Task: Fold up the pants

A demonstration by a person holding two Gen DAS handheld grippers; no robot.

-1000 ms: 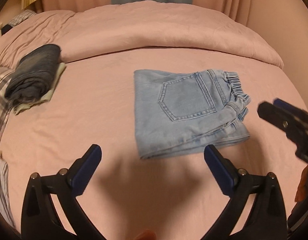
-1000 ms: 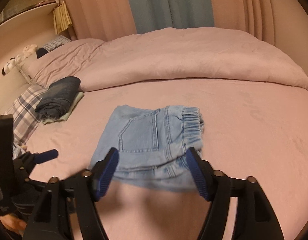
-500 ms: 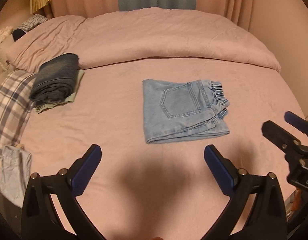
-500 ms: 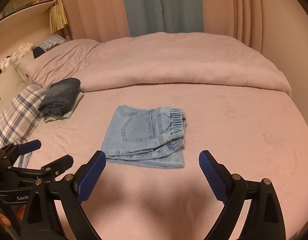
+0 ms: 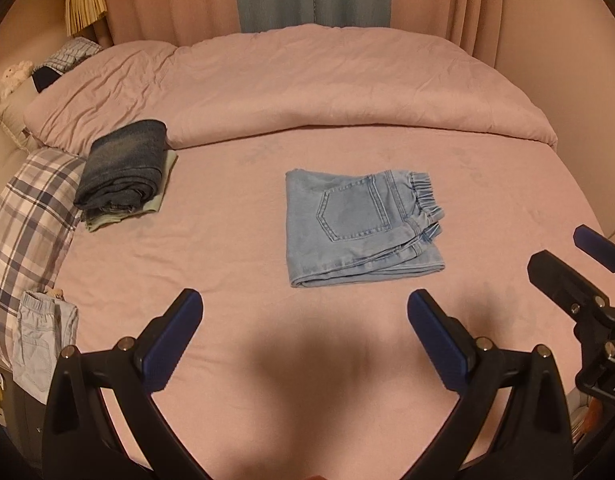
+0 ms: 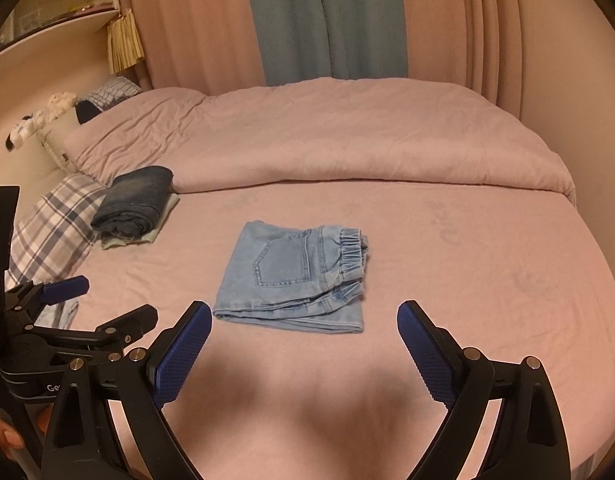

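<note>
Left wrist view: light-blue denim pants [image 5: 359,226] folded into a compact rectangle, lying flat near the middle of the pink bed [image 5: 235,272], back pocket uppermost, elastic waistband toward the right. Left claw [image 5: 305,312] wide apart, nothing between the blue pads, clear of the fabric and held above bare sheet in front of the pants. Right claw [image 5: 579,256] at the right edge, seen side-on, likewise apart from the pants.

Right wrist view: right claw [image 6: 304,322] spread wide, having just been opening, empty, pads on either side of the near edge of the pants [image 6: 299,280] in the picture, no contact seen. Left claw [image 6: 103,300] at lower left, wide apart, empty.

Dark folded jeans [image 5: 123,170] stacked on a pale green garment at the left, well apart from the pants. Plaid pillow [image 5: 27,216] beside that stack. Rumpled pink duvet [image 5: 307,92] across the far half of the bed. Small pale garment [image 5: 43,340] at the bed's left edge.
</note>
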